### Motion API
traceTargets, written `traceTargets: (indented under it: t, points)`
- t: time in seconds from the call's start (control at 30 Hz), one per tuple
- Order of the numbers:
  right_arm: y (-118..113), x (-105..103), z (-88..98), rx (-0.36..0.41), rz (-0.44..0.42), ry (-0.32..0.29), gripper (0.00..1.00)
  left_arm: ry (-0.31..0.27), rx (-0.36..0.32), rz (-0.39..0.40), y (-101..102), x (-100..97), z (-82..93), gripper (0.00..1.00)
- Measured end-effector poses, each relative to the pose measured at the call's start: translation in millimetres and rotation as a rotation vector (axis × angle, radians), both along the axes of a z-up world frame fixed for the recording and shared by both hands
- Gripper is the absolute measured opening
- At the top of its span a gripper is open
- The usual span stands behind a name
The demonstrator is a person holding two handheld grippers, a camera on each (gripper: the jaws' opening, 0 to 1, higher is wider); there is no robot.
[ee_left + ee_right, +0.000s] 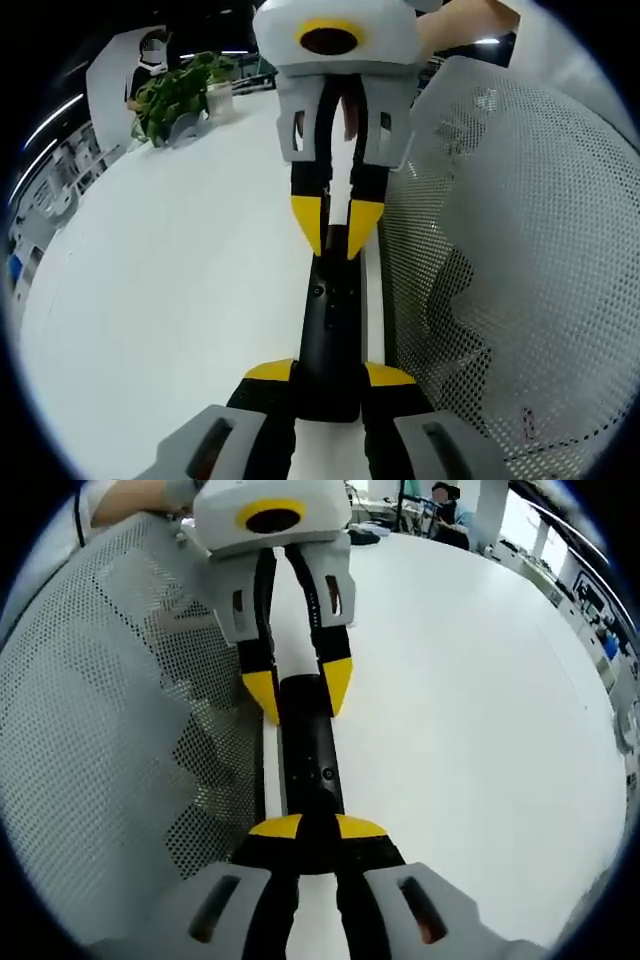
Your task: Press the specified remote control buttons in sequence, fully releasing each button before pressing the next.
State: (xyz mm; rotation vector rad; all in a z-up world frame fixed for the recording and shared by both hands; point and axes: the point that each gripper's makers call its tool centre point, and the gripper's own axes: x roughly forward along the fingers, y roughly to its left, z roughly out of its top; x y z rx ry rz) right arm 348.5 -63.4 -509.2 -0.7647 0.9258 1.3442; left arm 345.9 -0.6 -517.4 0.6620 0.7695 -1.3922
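1. Two tongs of mine meet over the remote (333,330), which lies on the white table (180,300) just beside a mesh chair (520,250).
2. My left gripper (330,375) pinches one end of the remote.
3. My right gripper (317,830) rests with its tips pressed together on the remote's black face.

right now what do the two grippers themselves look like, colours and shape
Both look alike. The left gripper has grey moulded arms that run into black jaws capped with yellow tips. The right gripper has the same build, and its light grey body carries a yellow-ringed round black lens, with slotted grey side plates and pointed yellow fingertips. No cables or sleeves are clear.
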Motion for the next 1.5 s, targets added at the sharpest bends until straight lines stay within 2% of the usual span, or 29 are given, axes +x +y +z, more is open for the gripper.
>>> traceTargets:
  t: [0.1, 0.27, 0.4, 0.5, 0.63, 0.67, 0.7, 0.83, 0.97, 1.13, 1.27, 1.5]
  points:
    - [4.8, -1.0, 0.1, -0.008, 0.0, -0.012, 0.09, 0.001, 0.001, -0.001, 0.1, 0.0, 0.0, 0.24]
    - [6.6, -0.8, -0.1, -0.031, 0.058, -0.03, 0.09, 0.001, 0.002, -0.004, 0.4, -0.1, 0.1, 0.24]
    - [8.1, -1.6, -1.0, -0.077, 0.161, -0.083, 0.09, 0.003, 0.011, -0.008, 0.5, 0.1, -0.1, 0.24]
    - [9.2, -3.0, -1.8, -0.094, 0.177, -0.09, 0.09, 0.003, 0.019, -0.016, 0.5, -0.1, 0.3, 0.24]
    - [8.5, -0.5, -2.1, -0.093, 0.154, -0.067, 0.09, 0.008, 0.01, -0.015, 0.3, 0.2, 0.1, 0.24]
    - [8.2, -0.9, -2.2, -0.085, 0.114, -0.038, 0.09, 0.008, 0.009, -0.015, 0.2, 0.2, 0.1, 0.24]
    - [7.8, 0.1, -1.9, -0.08, 0.105, -0.034, 0.09, 0.007, 0.009, -0.015, 0.2, 0.2, 0.1, 0.24]
    - [7.0, -0.3, -0.5, -0.042, 0.061, -0.032, 0.09, 0.006, 0.004, -0.009, -0.1, 0.2, 0.1, 0.24]
    - [8.9, -0.8, -0.1, -0.03, 0.062, -0.052, 0.09, 0.003, 0.002, -0.009, 0.1, 0.5, 0.0, 0.24]
    - [11.3, -1.1, -0.2, -0.041, 0.083, -0.067, 0.09, 0.003, 0.002, -0.01, 0.2, 0.1, 0.2, 0.24]
    - [13.0, -2.4, -0.4, -0.074, 0.151, -0.107, 0.09, 0.0, 0.005, -0.015, 0.5, -0.2, 0.2, 0.24]
    - [13.1, -1.8, -1.7, -0.102, 0.182, -0.108, 0.09, -0.001, 0.007, -0.017, 0.3, 0.2, -0.9, 0.24]
